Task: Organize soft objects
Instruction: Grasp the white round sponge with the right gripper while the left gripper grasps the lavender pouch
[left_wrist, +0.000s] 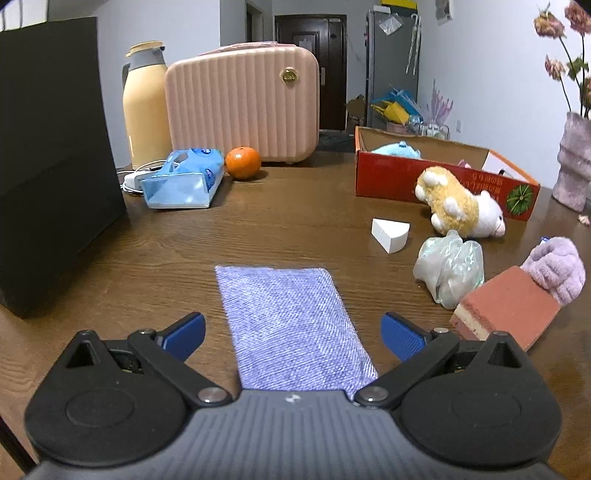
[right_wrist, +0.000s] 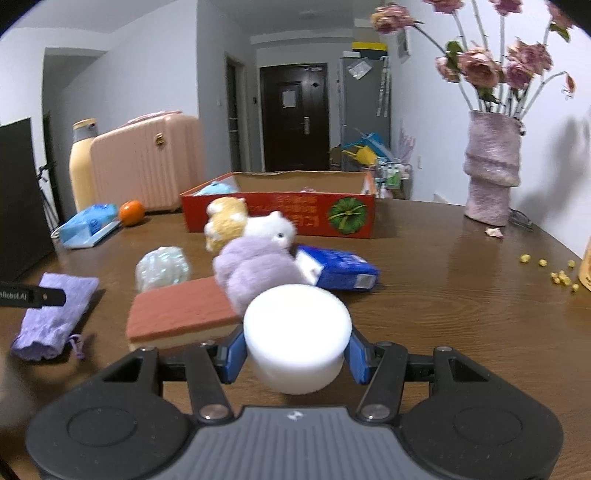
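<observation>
A white foam cylinder is being gripped by the right gripper above the bench, seemingly bound for the red box; the left gripper is being held released over a purple pouch

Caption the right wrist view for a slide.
Right gripper clamps a white foam cylinder above the table, facing the red cardboard box.

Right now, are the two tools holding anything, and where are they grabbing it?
The right tool grips a white round foam block by its opposite curved sides. The left tool is open, holding nothing, above a purple cloth pouch.
</observation>
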